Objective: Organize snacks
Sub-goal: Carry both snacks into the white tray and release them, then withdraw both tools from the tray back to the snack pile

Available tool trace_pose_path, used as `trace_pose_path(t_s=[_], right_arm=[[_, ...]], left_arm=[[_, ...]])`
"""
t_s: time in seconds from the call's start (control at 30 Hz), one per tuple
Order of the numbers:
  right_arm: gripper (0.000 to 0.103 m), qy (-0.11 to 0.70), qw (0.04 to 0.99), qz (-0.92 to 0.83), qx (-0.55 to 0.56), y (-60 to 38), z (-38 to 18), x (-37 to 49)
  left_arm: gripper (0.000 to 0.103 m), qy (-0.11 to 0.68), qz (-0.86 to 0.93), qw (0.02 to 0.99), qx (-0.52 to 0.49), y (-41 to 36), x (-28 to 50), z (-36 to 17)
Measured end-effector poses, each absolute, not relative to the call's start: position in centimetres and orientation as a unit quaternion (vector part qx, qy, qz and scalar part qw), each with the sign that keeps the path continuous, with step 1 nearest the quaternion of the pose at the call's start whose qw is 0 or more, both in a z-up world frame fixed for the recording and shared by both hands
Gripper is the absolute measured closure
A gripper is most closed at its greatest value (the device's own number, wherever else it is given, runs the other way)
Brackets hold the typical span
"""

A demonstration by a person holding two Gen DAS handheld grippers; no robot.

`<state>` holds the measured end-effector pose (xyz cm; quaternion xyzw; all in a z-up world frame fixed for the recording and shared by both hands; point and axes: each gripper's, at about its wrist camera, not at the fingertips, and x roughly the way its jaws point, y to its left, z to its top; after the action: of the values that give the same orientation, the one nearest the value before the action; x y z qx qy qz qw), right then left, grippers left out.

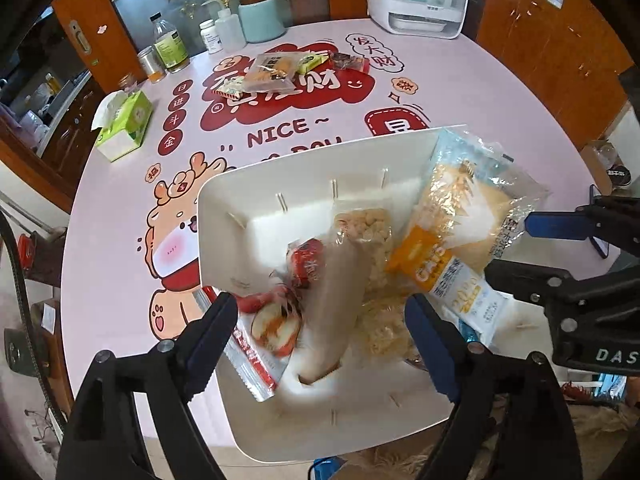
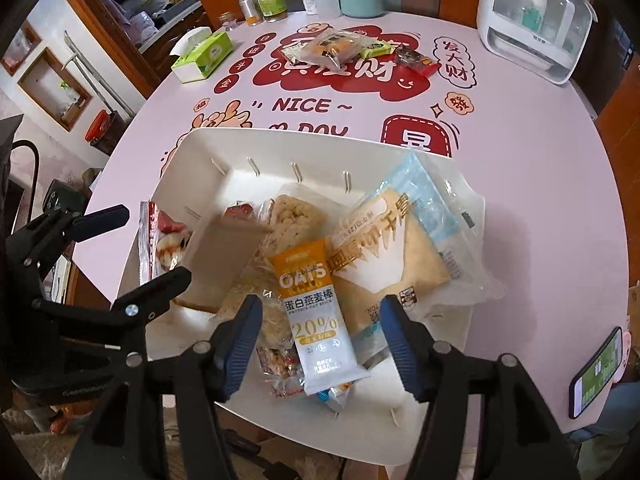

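Both tools hang over the white basket (image 2: 224, 148) near the front edge of the worktop (image 2: 520, 184), and the step in hand looks like dropping two snacks into it. To do it well, I would lift each tool straight up clear of the packets before swinging toward the basket's far side, where the remaining pile of snacks (image 2: 352, 50) lies well beyond the rim; dragging sideways risks catching a wrapper and tipping something over the wall.

The left gripper (image 1: 322, 340) has its jaws spread, nothing pinched. Between and just beyond them a pale beige packet (image 1: 340, 300) shows blurred, apparently dropping or sliding inside the basket, with a red-and-white packet (image 1: 272, 328) at the basket's left wall, partly over the rim.

The right gripper (image 2: 320, 340) also has its jaws spread. The oat bar (image 2: 316, 312) lies between them inside the basket, free of both pads, resting on other wrappers. The big bread packet (image 2: 400, 256) leans on the basket's right wall, sticking out over the rim; it may need nudging inward
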<state>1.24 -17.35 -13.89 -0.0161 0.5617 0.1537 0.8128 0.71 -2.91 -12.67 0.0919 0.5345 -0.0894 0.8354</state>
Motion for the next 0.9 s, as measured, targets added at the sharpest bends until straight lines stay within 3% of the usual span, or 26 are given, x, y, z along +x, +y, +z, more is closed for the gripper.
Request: trace_pose_path(t_s=[0.9], right_arm=[[0.041, 0.533, 0.827, 0.179, -0.007, -19.9, -11.2, 5.0]], left_arm=[[0.018, 0.533, -0.062, 0.841, 0.068, -3.2, 4.0, -11.0]])
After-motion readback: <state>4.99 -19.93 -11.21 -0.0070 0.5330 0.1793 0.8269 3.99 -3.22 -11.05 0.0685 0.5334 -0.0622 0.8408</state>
